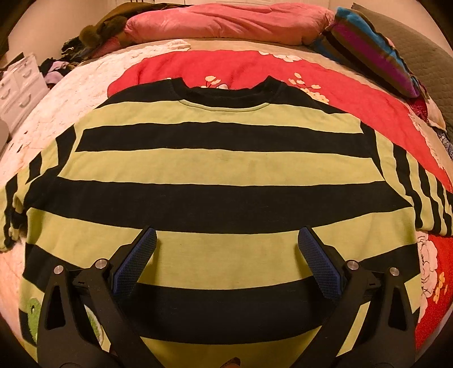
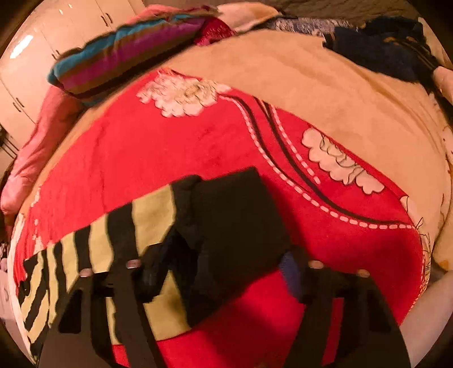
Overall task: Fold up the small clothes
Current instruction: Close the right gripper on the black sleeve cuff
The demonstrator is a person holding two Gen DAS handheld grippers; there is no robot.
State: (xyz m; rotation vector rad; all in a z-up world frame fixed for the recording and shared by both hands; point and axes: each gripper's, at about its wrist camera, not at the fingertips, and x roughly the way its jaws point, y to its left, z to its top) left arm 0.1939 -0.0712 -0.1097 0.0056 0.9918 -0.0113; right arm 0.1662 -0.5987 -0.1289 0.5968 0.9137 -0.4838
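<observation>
Knitted cotton, soft and light, makes up the striped sweater (image 1: 215, 167), green and black, which lies flat and front up on the red flowered blanket (image 1: 354, 93) of the bed, its neckline toward the pink pillow (image 1: 226, 19). I judge that it will bend at any place and will not keep a shape, so a fold must be laid down and not dropped. It should not slip much on the fleecy blanket. Good places to take hold are the cuff, the shoulder seam or the hem corners, where the cloth is thicker.

Over the lower body of the sweater is the left gripper (image 1: 226, 249), its jaws spread wide; the blue pads (image 1: 136, 263) hold nothing, and whether they touch the cloth I cannot tell.

At the end of the right sleeve (image 2: 147, 223) is the right gripper (image 2: 220, 271), in a blurred picture. Its jaws stand about half spread, and the black cuff (image 2: 235, 203) lies between them. Whether the pads already press on it I cannot tell.
</observation>
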